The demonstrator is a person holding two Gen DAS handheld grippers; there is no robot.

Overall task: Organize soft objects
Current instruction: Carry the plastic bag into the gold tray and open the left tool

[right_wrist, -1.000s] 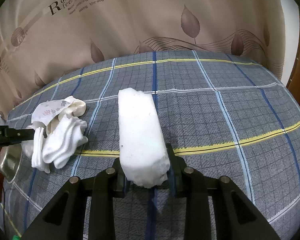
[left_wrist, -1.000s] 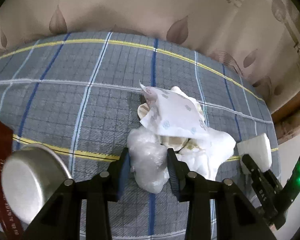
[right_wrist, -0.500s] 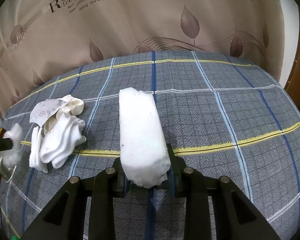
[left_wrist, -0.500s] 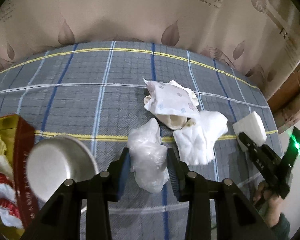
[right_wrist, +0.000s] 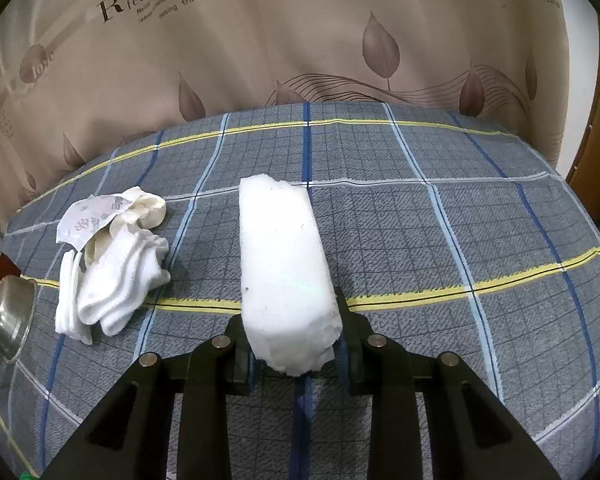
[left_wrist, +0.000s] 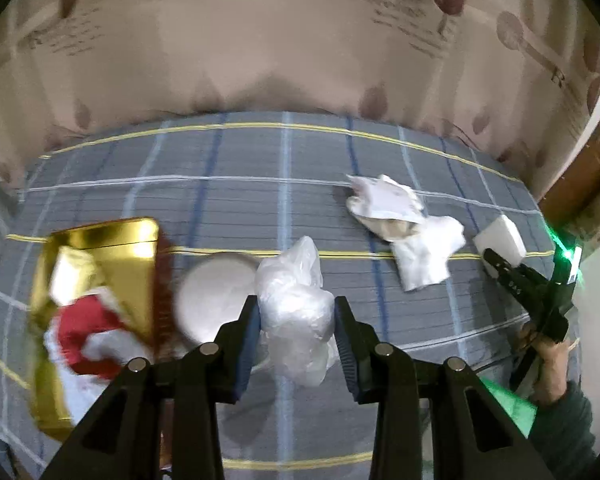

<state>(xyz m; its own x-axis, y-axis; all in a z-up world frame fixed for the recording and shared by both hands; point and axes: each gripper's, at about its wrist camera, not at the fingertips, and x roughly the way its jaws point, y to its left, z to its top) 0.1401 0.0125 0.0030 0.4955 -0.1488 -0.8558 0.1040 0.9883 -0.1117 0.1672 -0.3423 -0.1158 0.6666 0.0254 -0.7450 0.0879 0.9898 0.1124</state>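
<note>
My left gripper (left_wrist: 296, 336) is shut on a crumpled clear plastic bag (left_wrist: 294, 304) and holds it above the checked blue-grey cloth, beside a steel bowl (left_wrist: 216, 296). My right gripper (right_wrist: 296, 344) is shut on a long white foam block (right_wrist: 282, 268) that points away from me; it also shows in the left wrist view (left_wrist: 500, 240). A heap of white socks (right_wrist: 116, 284) with a printed paper wrapper (right_wrist: 90, 222) lies on the cloth to the left of the foam; the heap also shows in the left wrist view (left_wrist: 416, 248).
A gold-lined box (left_wrist: 96, 264) with red and white soft things inside stands left of the steel bowl. The bowl also shows in the right wrist view (right_wrist: 10, 320). A beige leaf-print curtain (right_wrist: 300, 40) hangs behind the table. A wooden door frame (left_wrist: 592, 168) is at the right.
My left gripper has carried the plastic bag left, away from the sock heap, toward the bowl and the gold box. My right gripper and the foam block have stayed put.
</note>
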